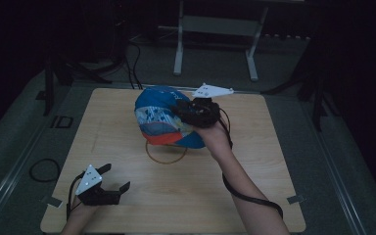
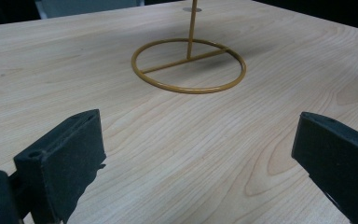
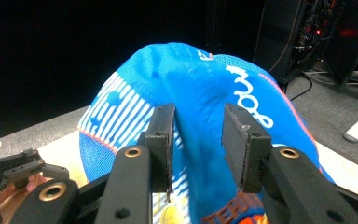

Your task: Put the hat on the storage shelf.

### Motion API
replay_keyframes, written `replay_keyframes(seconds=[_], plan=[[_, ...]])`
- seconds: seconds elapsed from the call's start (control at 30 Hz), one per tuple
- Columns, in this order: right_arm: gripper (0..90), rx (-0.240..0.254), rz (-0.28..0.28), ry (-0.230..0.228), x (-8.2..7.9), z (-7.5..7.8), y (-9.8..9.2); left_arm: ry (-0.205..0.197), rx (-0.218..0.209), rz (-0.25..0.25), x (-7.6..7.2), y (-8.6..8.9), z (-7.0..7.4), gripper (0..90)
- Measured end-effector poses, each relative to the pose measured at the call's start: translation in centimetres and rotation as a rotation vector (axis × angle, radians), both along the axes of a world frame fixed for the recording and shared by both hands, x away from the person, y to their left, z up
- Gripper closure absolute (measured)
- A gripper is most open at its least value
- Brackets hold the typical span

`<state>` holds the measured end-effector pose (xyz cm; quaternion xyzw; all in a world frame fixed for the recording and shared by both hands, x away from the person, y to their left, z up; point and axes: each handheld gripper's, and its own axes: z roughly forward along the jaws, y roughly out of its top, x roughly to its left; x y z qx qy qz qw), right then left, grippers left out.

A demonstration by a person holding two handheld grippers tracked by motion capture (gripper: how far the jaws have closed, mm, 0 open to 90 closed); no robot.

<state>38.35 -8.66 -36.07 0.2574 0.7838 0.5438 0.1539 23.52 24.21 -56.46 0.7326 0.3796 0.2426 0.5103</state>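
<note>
High view. A blue cap (image 1: 164, 117) with a white patterned panel and an orange-red brim sits atop a yellow wire stand, whose ring base (image 1: 165, 155) lies on the table (image 1: 254, 161) just below the cap, toward the person. The right tongs (image 1: 182, 111) are at the cap's right side, level with its crown, under a grey three-cornered plate; the person's right forearm runs from the cap toward the table's near edge, trailing a black cable. The left tongs (image 1: 115, 177) rest well apart from the cap, near the table's near-left corner, jaws spread and nothing between them.

Left gripper view. The left tongs (image 2: 196, 140) stand wide apart over bare wood. Beyond them lies the stand's ring base (image 2: 189, 65), with its crossbar and thin upright post rising toward the cap.

Right gripper view. The right tongs (image 3: 196, 135) straddle a raised fold of the cap (image 3: 200, 79); the jaws stand partly spread, a gap showing on each side of the fabric, so the pads do not press on it. White lettering runs along the cap right of the fold, white stripes left of it.
</note>
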Motion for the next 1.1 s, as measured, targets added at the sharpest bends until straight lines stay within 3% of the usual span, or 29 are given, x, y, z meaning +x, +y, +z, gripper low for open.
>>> replay_keyframes(seconds=[0.47,0.67,0.87,1.1], plan=[[64.7,0.0,-0.028,0.026,0.8,-0.6,-0.7,0.006,-0.002,-0.005,0.1,0.0,-0.1,2.8],[63.2,0.001,-0.019,0.017,0.6,-0.5,-0.7,0.006,-0.003,-0.007,0.0,0.0,-0.1,2.8],[54.8,0.006,-0.004,0.004,-0.1,-0.3,-1.3,0.007,-0.008,-0.008,0.0,0.0,-0.1,2.8],[40.3,-0.023,0.027,0.003,-0.7,-0.8,-2.2,0.009,-0.008,-0.01,0.1,0.0,-0.1,2.8]])
